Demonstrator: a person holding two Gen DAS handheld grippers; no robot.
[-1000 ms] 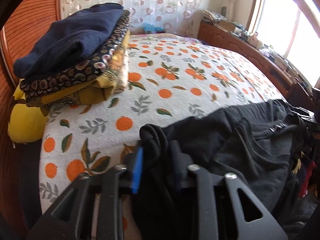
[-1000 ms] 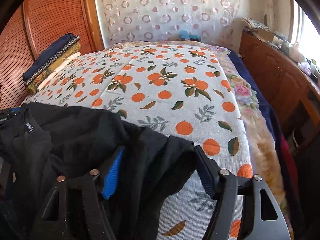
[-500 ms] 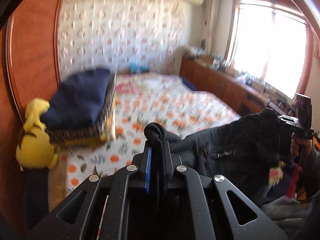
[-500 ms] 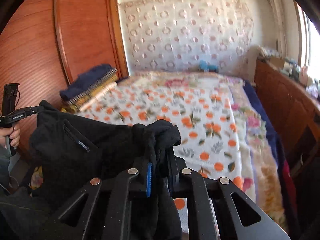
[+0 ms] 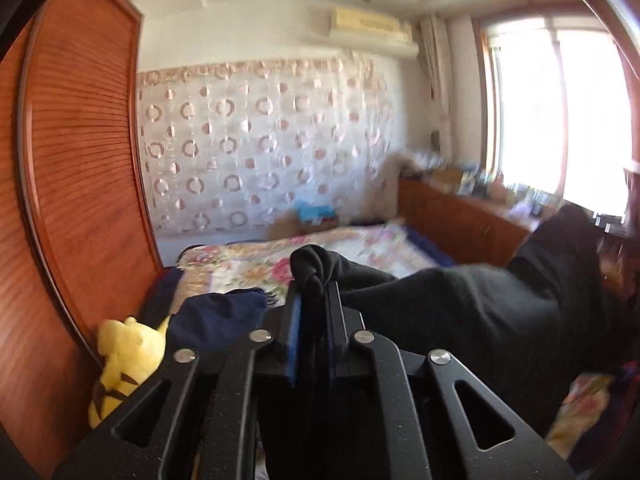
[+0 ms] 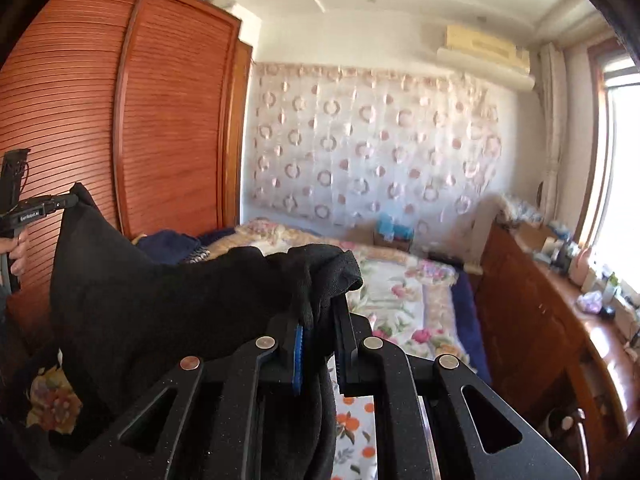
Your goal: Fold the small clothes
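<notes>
Both tongs, left and right, are clamped on one black garment stretched between them above the bed. One wardrobe, one air conditioner, one yellow plush toy beside folded clothes.

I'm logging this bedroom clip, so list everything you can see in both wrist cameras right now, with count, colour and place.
black garment: one, black, held up between the two grippers above the bed
bed cover: one, floral, with orange-fruit print at the near end, on the bed
folded clothes: one stack, navy on top, left side of the bed
plush toy: one, yellow, beside the wardrobe
wardrobe: one, reddish wood, slatted, left wall
curtain: one, white with circles, far wall
air conditioner: one, cream, above the curtain
sideboard: one, wooden, cluttered, under the window
left gripper: black, shut on the garment
right gripper: black, shut on the garment
hand: one, holding the left gripper's handle
</notes>
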